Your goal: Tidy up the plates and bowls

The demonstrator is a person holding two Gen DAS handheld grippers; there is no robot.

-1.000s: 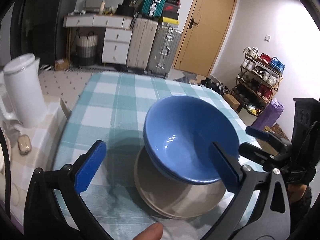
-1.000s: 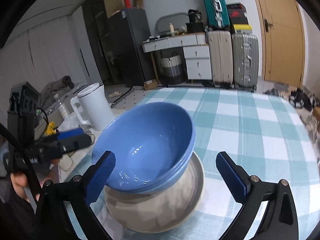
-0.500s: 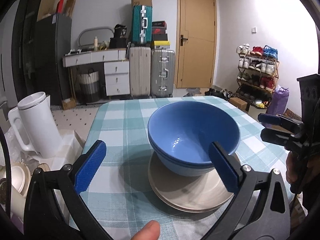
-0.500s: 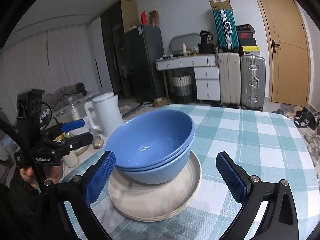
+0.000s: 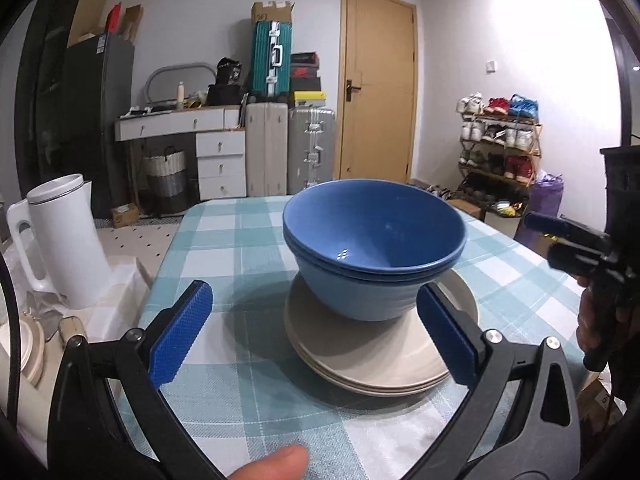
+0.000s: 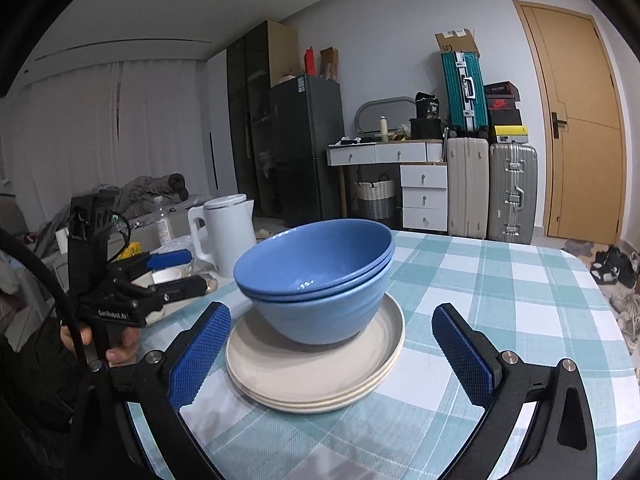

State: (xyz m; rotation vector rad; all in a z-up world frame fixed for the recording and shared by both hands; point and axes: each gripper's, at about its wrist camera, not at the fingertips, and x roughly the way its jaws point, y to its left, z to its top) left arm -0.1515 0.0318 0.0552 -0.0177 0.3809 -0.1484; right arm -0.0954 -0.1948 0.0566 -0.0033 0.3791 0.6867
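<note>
**Bowls nested on the plate stack, both grippers empty**

Two blue bowls (image 5: 374,248) sit nested upright on a stack of beige plates (image 5: 380,356), which rests on the teal checked tablecloth (image 5: 228,236) near the centre of the table. In the left wrist view the left gripper (image 5: 316,340) has its jaws spread wide, holding nothing, with the plate stack between its blue pads (image 5: 182,336) but not touching them. In the right wrist view the right gripper (image 6: 330,354) is likewise wide open and empty, the plates lying in the gap between its fingers. A white kettle (image 6: 226,230) stands at about 10 o'clock from the bowls in that view. A fingertip (image 5: 272,464) shows at 6 o'clock in the left view.
</note>
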